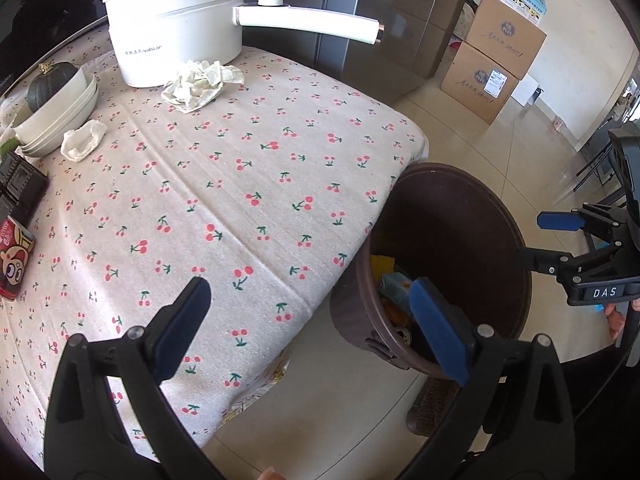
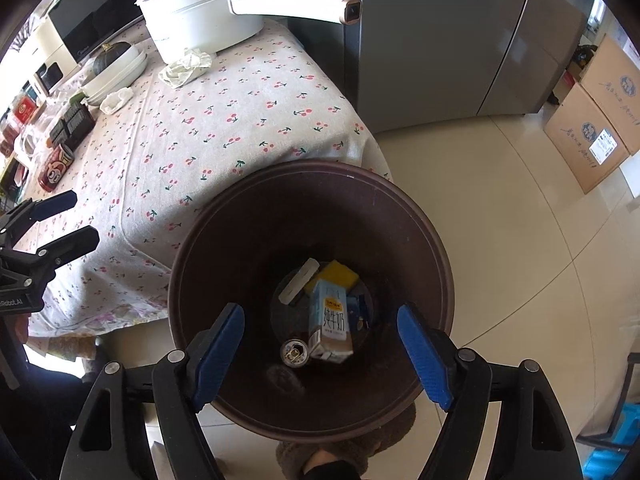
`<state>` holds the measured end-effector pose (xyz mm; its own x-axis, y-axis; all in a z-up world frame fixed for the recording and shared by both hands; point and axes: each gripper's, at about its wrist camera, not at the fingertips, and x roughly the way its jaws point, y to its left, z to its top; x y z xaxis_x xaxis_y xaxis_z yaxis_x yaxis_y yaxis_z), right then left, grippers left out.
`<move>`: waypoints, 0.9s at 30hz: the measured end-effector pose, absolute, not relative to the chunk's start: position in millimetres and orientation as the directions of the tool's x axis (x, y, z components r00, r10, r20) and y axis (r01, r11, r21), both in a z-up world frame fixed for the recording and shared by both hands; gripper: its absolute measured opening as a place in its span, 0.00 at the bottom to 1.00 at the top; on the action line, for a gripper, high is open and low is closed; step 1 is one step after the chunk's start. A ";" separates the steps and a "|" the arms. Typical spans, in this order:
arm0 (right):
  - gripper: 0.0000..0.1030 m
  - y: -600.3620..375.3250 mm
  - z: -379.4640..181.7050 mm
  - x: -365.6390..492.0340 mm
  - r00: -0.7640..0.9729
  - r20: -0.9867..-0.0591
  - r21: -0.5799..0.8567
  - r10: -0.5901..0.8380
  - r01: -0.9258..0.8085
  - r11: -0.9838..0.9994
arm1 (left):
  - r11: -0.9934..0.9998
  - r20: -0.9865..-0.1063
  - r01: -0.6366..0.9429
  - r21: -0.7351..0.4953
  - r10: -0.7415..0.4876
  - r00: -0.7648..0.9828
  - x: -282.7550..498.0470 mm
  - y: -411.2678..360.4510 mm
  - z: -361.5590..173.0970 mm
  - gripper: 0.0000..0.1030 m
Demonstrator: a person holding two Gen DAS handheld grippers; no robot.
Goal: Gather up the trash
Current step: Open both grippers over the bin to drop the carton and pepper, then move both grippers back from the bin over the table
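Note:
A brown trash bin stands on the floor at the table's corner; it also shows in the left wrist view. Inside lie a blue milk carton, a drink can, a yellow sponge and a white strip. My right gripper is open and empty above the bin's mouth; it also shows in the left wrist view. My left gripper is open and empty over the table's near edge; it also shows in the right wrist view. A crumpled tissue wad and a smaller tissue lie on the cherry tablecloth.
A white electric pot with a long handle stands at the table's far side. Stacked bowls with a dark squash, a black box and a red can sit along the left. A grey fridge and cardboard boxes stand beyond.

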<state>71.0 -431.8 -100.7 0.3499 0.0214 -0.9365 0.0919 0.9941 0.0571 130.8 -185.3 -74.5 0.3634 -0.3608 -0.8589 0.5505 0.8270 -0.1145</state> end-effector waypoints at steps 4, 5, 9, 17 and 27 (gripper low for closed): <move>0.79 -423.3 -100.4 74.9 0.347 -0.938 0.041 0.013 0.075 0.996 | 0.838 -0.858 0.534 -0.113 -0.354 0.374 133.8 -175.8 -71.9 0.97; 0.79 -421.2 -100.1 76.0 0.347 -0.938 0.039 0.013 0.070 0.997 | 0.841 -0.857 0.529 -0.112 -0.351 0.377 134.4 -173.3 -71.3 0.97; 0.80 -411.2 -98.3 81.3 0.349 -0.937 0.034 0.014 0.053 0.998 | 0.853 -0.857 0.510 -0.109 -0.341 0.386 136.7 -161.9 -69.7 0.97; 0.80 -379.5 -89.8 102.0 0.361 -0.932 0.025 0.024 -0.003 1.000 | 0.882 -0.857 0.458 -0.108 -0.316 0.406 142.7 -128.8 -63.1 0.98; 0.81 -322.9 -83.6 131.3 0.373 -0.927 0.010 0.047 -0.099 0.995 | 0.921 -0.853 0.375 -0.107 -0.279 0.442 148.1 -76.7 -54.6 0.98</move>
